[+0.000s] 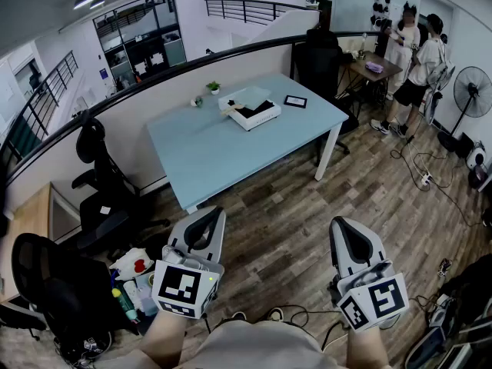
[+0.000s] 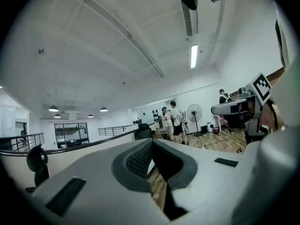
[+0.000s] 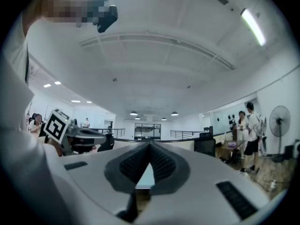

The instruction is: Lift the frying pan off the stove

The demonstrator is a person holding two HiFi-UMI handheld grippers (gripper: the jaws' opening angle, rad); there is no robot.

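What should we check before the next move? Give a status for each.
1. Left gripper empty: ok, jaws shut on nothing.
2. Right gripper empty: ok, jaws shut on nothing.
3. Jaws open for a grasp: not ok, both shut.
4. Pan and stove located: cannot tell; only a white-and-black item on the blue table, too small to identify.
5. Table in reach: not ok; both grippers hang over the wood floor, short of it.
6. Bystanders out of the way: ok, standing beyond the table's far right corner.
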